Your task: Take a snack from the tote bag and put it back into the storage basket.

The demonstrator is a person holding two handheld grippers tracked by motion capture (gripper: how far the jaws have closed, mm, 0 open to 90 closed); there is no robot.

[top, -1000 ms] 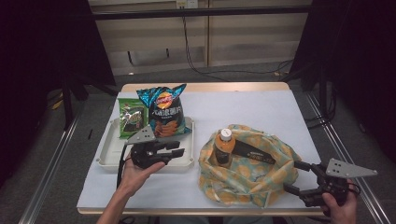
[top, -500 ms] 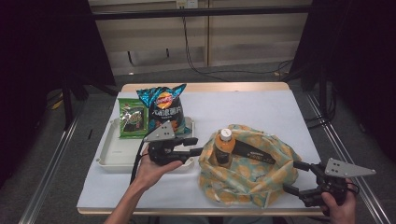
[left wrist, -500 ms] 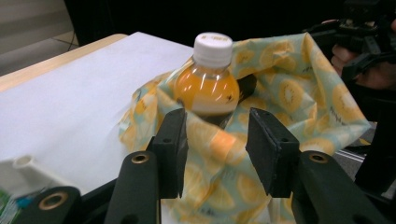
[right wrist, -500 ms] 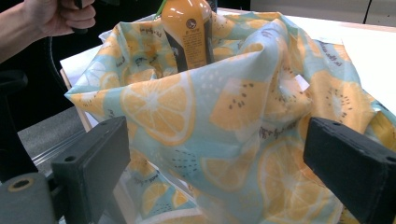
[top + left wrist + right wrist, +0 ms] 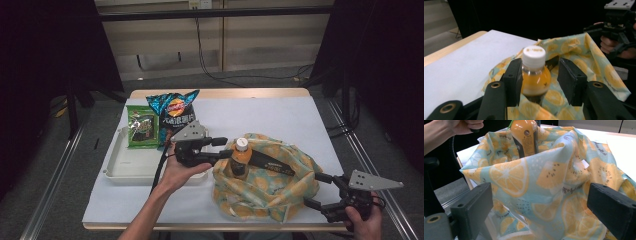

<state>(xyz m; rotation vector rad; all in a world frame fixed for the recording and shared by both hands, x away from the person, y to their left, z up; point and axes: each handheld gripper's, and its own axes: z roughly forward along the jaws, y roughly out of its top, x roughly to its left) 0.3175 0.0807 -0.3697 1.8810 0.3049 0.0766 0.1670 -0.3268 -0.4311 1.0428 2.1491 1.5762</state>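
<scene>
1. Table (image 5: pixel 300 125), covered in white, spread beneath both grippers.
2. Fruit-print bag (image 5: pixel 265 185), slumped open on the table between the two grippers; just ahead of the right gripper's jaws, rim under the left gripper's jaws.
3. White tray (image 5: pixel 125 165), just behind and to the left of the left gripper, holding a blue chip bag (image 5: pixel 175 112) and a green snack packet (image 5: pixel 141 131).
4. Left gripper (image 5: pixel 539 77), jaws spread apart, one on each side of the bottle's shoulder; contact not clear.
5. Right gripper (image 5: pixel 539 202), jaws wide apart, gripping nothing, bag cloth right in front.
6. Orange juice bottle (image 5: pixel 534 75), white-capped, upright inside the bag, between the left gripper's jaws; far side of the bag from the right gripper.
</scene>
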